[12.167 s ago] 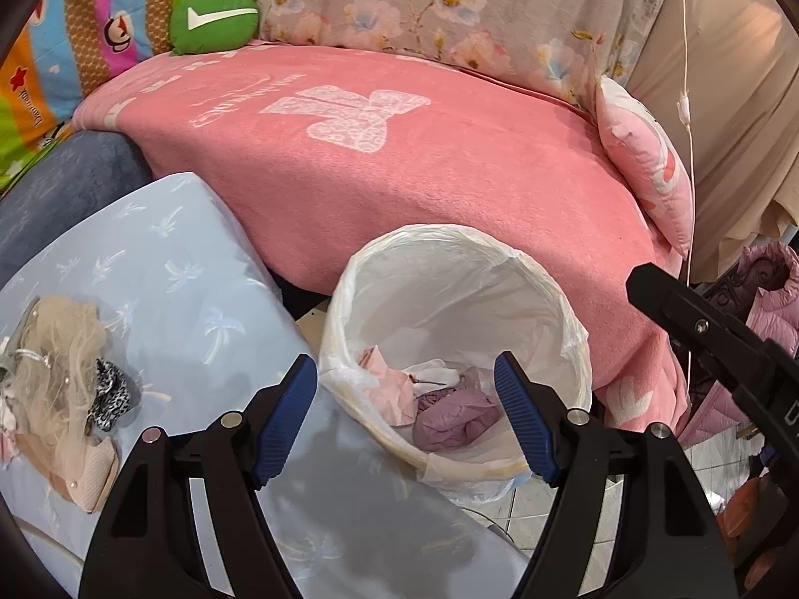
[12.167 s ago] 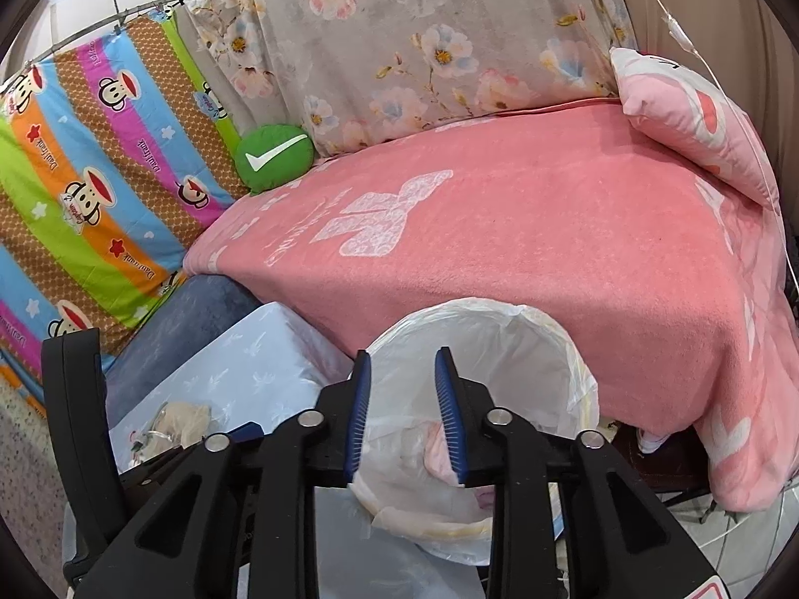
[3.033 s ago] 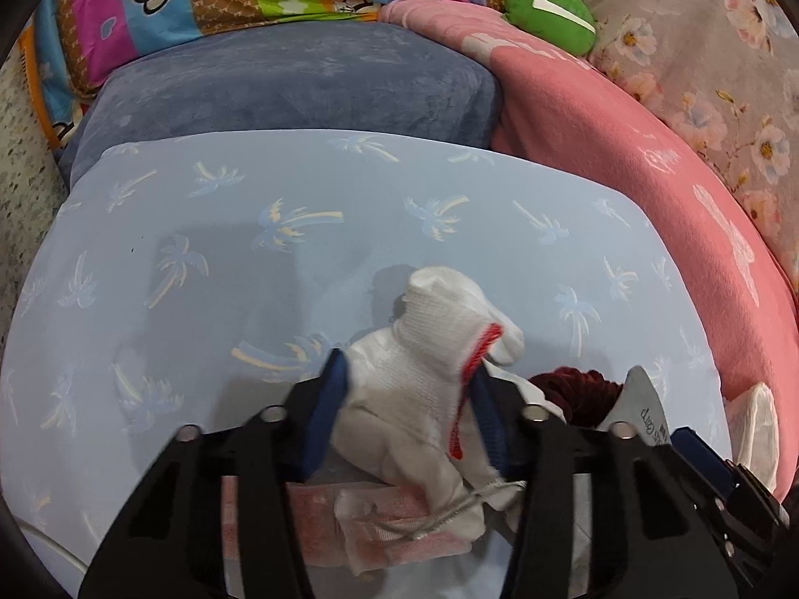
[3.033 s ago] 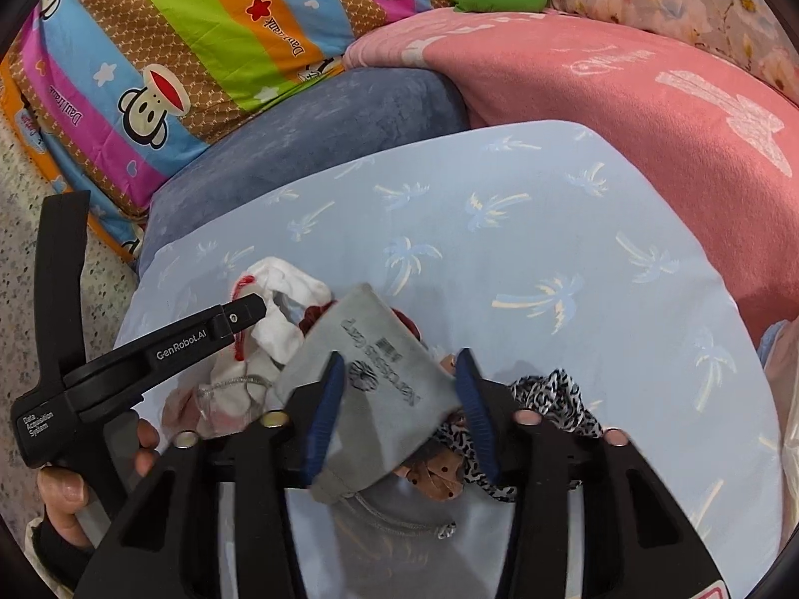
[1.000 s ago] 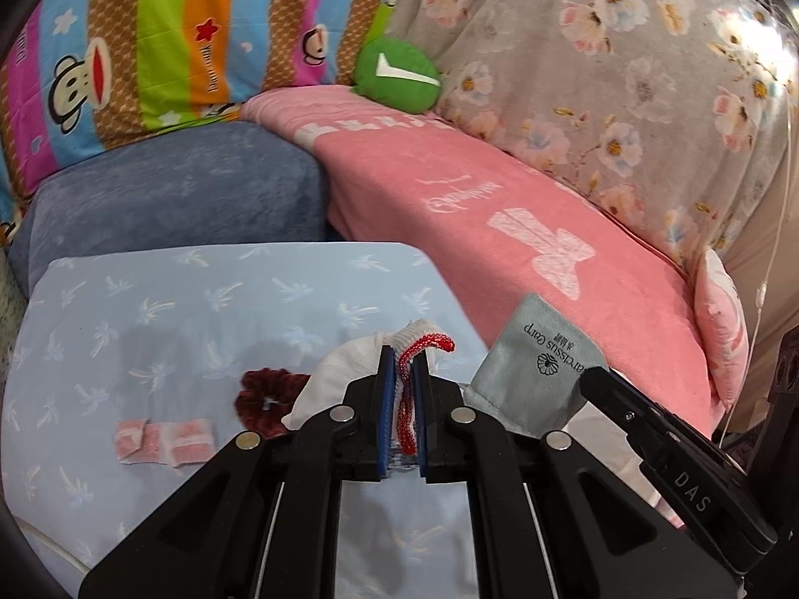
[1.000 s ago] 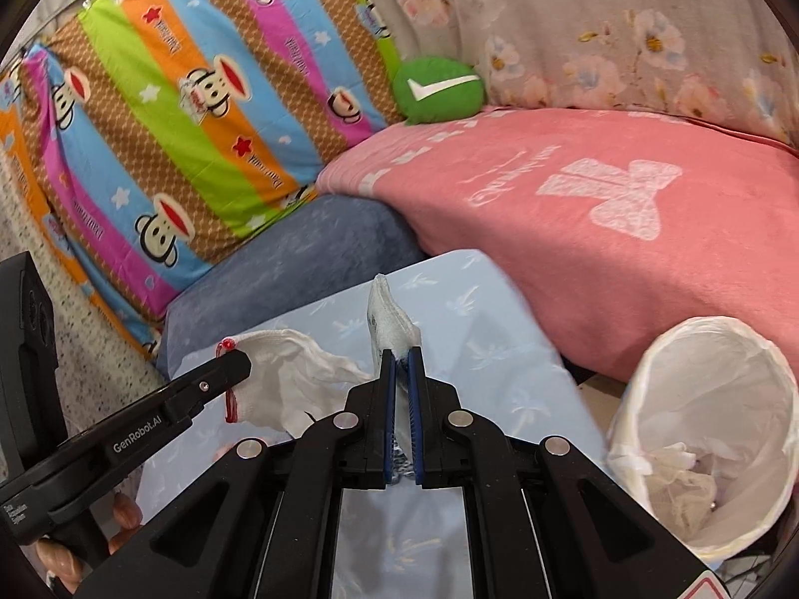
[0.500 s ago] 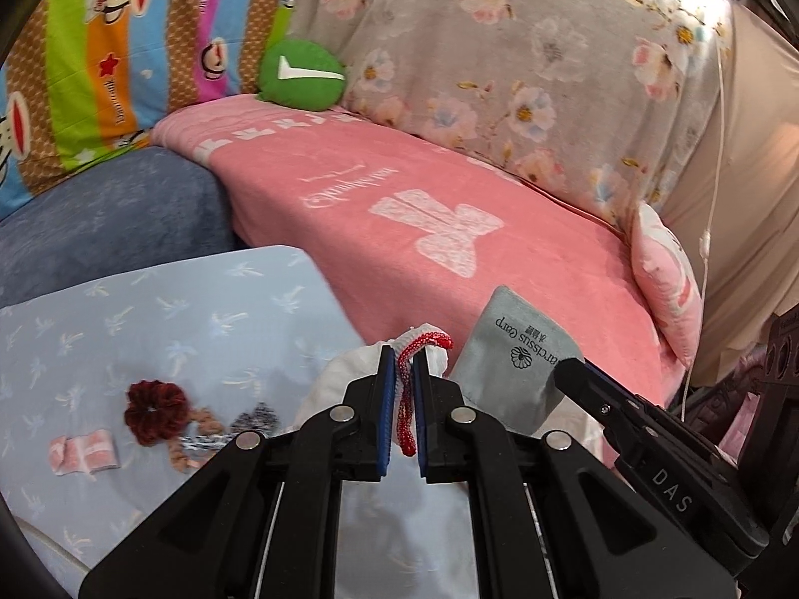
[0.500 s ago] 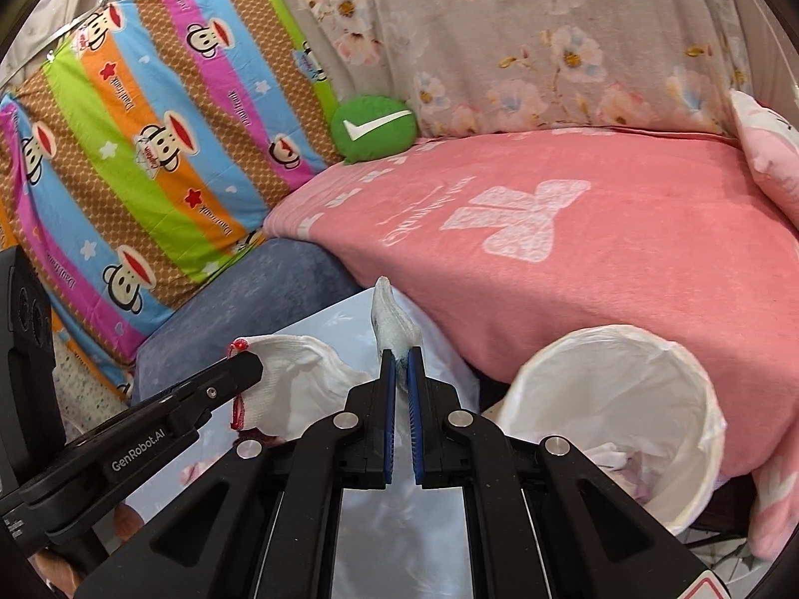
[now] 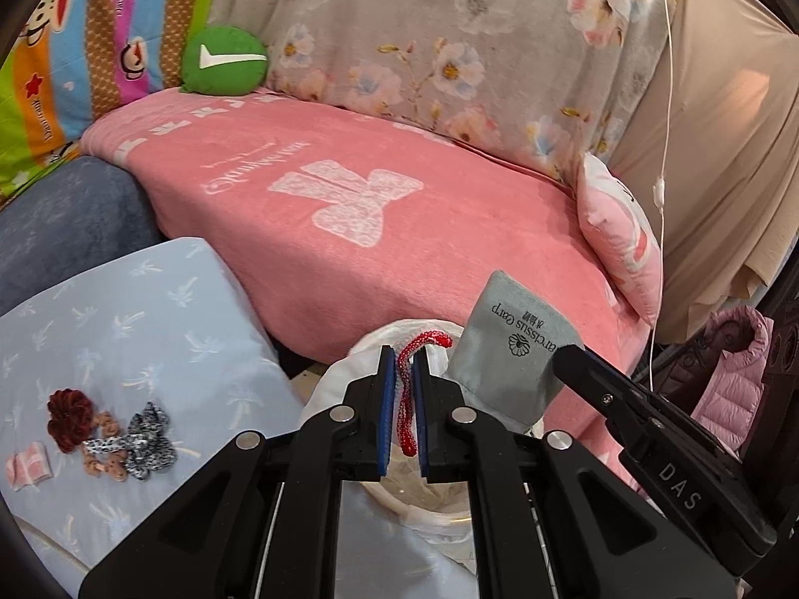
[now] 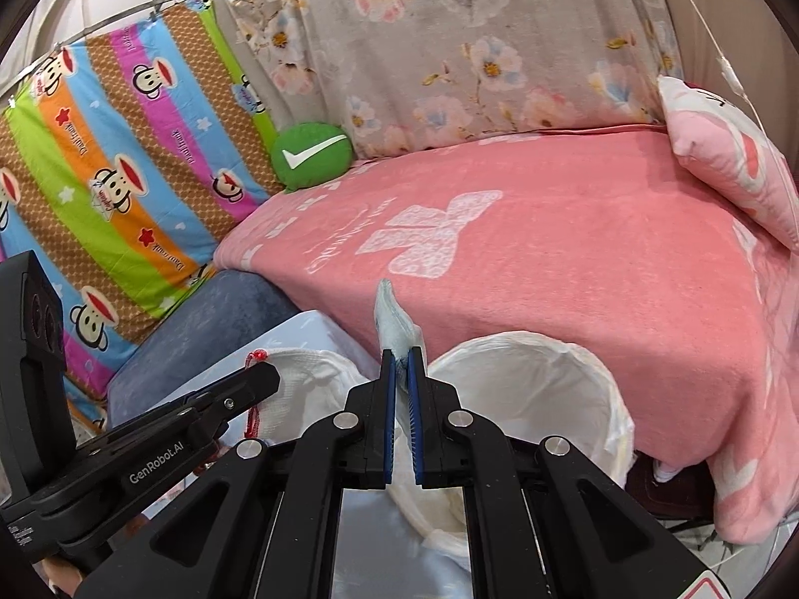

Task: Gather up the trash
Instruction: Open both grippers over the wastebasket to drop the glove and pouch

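1. Left wrist view: looks forward and slightly down along the fingers of the left gripper [image 9: 402,374], close above the bin [image 9: 424,509], facing the pink sofa blanket [image 9: 399,229].
2. Right wrist view: same heading from just to the right, along the right gripper [image 10: 402,379], near the bin [image 10: 524,399].
3. Shared: blanket [image 10: 549,269], green cushion [image 9: 224,60] [image 10: 309,154], bin, each other's gripper.
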Available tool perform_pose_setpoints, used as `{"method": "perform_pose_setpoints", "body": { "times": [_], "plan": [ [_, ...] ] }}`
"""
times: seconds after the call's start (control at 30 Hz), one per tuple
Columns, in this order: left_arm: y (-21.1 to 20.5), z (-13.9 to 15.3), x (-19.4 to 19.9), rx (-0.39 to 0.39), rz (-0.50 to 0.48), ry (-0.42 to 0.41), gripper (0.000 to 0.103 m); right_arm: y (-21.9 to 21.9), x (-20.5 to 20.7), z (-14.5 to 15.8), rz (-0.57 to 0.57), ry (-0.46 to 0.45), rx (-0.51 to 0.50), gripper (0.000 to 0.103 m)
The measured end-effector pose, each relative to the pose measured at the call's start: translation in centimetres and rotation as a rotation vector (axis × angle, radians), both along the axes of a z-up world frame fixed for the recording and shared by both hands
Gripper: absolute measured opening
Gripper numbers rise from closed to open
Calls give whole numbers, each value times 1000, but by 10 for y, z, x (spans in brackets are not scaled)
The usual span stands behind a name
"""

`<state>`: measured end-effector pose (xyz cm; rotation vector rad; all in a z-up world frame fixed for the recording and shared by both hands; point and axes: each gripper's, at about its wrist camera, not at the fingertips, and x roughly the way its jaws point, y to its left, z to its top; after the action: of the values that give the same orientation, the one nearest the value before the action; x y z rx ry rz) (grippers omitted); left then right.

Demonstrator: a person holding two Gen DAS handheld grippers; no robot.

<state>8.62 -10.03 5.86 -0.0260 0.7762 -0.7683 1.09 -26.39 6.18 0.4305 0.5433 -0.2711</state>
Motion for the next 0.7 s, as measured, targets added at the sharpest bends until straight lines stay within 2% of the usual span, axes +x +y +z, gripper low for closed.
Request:
{"method": "perform_pose_setpoints", "body": {
  "times": [0.27,0.33,0.4,0.47,0.53,0.7],
  "plan": [
    [-27,-6,-3,22,-49,9,10,-20,-7,-7,-35,5,11,6],
    [-29,-7,-1,17,-53,14,24,-23,-8,-8,-39,5,12,6],
    [-30,-5,-3,9,-42,-3,59,-25,-8,-9,-41,2,13,6],
    [-28,-2,-6,-3,-19,-41,71,-27,-7,-11,-43,2,15,9],
    [-28,0,-8,-1,-21,-61,74,-28,-7,-12,-47,1,17,11],
    [-27,-1,-8,27,-10,-82,74,-23,-3,-14,-41,1,15,15]
  ]
}}
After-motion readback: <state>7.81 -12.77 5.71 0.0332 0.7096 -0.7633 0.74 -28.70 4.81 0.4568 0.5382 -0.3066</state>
